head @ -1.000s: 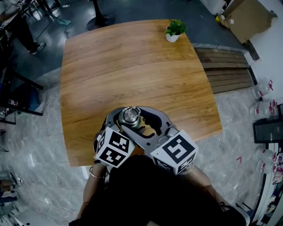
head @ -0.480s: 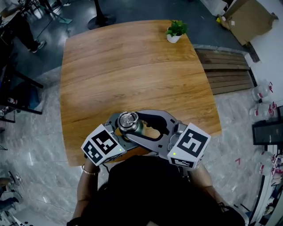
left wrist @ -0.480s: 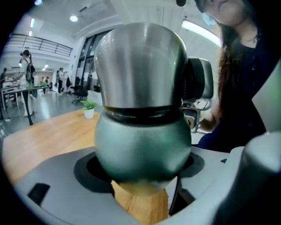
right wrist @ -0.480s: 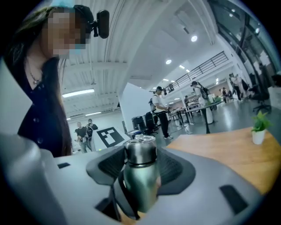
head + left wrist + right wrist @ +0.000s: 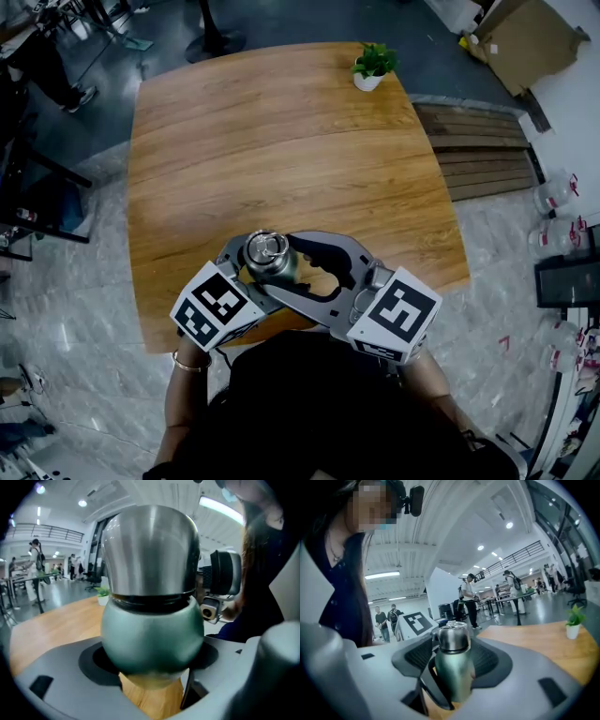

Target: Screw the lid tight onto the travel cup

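Note:
The travel cup [image 5: 269, 266], green with a steel lid [image 5: 264, 247] on top, stands near the table's front edge. My left gripper [image 5: 246, 274] is shut on the round green body [image 5: 152, 634], which fills the gap between its jaws under the lid [image 5: 150, 550]. My right gripper [image 5: 298, 267] reaches in from the right. Its jaws are closing with the cup [image 5: 452, 672] and lid [image 5: 452, 639] between them. The dark pads [image 5: 490, 660] stand a little off the cup on both sides.
The wooden table [image 5: 281, 141] carries a small potted plant [image 5: 373, 64] at its far right corner. Its front edge runs just under the grippers. A wooden pallet [image 5: 478, 150] and cardboard [image 5: 520, 37] lie on the floor to the right. People stand far off.
The cup and both grippers have shifted slightly left. The left gripper's marker cube swung out to the left, and the right one moved right and up.

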The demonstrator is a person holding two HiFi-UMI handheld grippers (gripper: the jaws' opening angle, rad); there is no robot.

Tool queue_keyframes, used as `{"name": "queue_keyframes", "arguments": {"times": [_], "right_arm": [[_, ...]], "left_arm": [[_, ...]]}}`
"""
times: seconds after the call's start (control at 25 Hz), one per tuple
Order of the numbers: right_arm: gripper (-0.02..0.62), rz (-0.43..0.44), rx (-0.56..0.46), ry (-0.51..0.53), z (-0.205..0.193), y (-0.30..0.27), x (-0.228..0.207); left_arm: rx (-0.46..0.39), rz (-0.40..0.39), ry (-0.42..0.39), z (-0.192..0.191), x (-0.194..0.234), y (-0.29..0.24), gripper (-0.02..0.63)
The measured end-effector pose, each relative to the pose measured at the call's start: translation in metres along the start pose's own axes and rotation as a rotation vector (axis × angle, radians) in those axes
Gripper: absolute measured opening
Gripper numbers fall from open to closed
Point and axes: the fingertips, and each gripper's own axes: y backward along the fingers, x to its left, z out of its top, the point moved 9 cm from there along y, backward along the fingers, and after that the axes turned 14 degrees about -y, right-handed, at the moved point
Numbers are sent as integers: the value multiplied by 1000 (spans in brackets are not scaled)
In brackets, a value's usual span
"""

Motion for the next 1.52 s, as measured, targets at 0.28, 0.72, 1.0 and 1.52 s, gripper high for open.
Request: {"name": "queue_keyframes", "arguments": {"times": [0.28, 0.72, 1.0, 1.52], "right_arm": [[250, 64, 63, 30, -5, -3, 1], [249, -149, 18, 52, -8, -9, -6], [253, 70, 77, 13, -7, -3, -2], [253, -106, -12, 16, -5, -8, -4]], "left_arm": [[-31, -239, -96, -1, -16, -4, 402], [146, 79, -27, -5, 1, -14, 402], [-9, -287, -64, -7, -20, -10, 402], [141, 46, -10, -6, -3, -13, 402]]}}
